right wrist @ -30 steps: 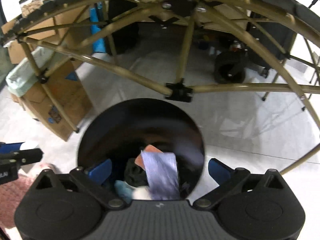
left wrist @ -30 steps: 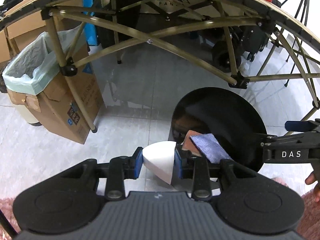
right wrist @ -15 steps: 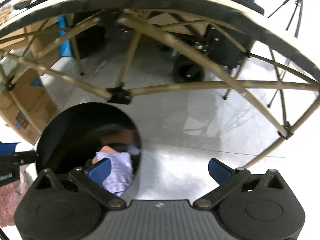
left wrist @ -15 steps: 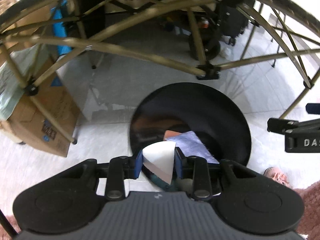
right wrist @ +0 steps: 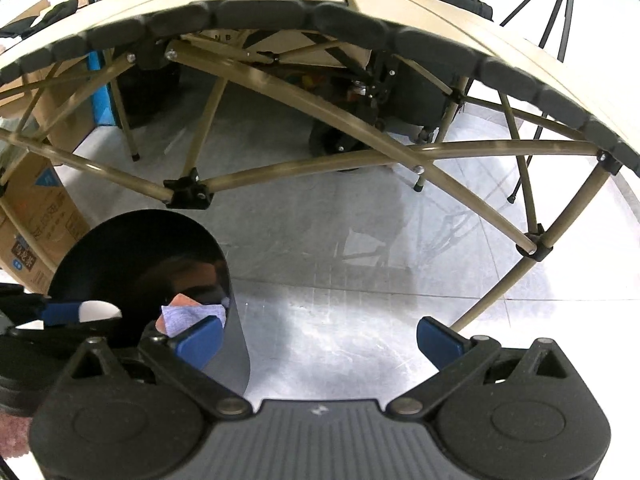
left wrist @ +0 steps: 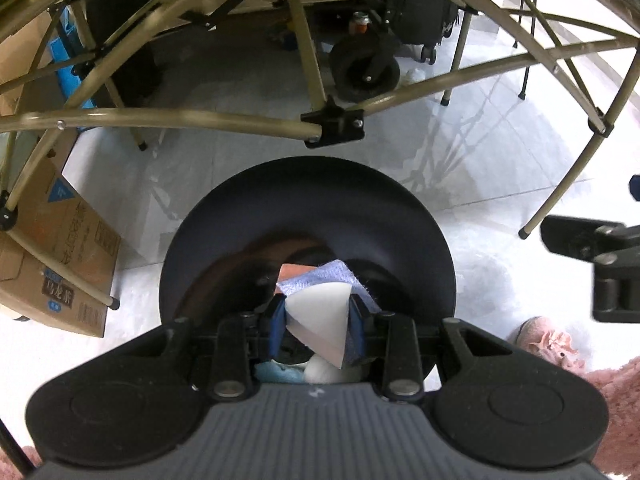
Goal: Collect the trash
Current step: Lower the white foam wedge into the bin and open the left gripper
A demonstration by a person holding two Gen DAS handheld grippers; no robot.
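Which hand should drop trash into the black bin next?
Left. Its tongs grip the white piece right over the black bin. The right tongs are open, empty, off beside it.

My left gripper [left wrist: 317, 322] hangs over a round black trash bin [left wrist: 248, 216], jaws clamped w/ blue pads on a white wedge-shaped paper scrap [left wrist: 320, 322]. In the bin: lavender cloth piece [left wrist: 336, 274] on an orange-brown card [left wrist: 292, 272], light-blue & white bits lower down. Right gripper [left wrist: 600, 264] at the right edge, can't tell its jaws. Olive folding bench frame [left wrist: 200, 120] overhead, printed cardboard box [left wrist: 60, 264] left.
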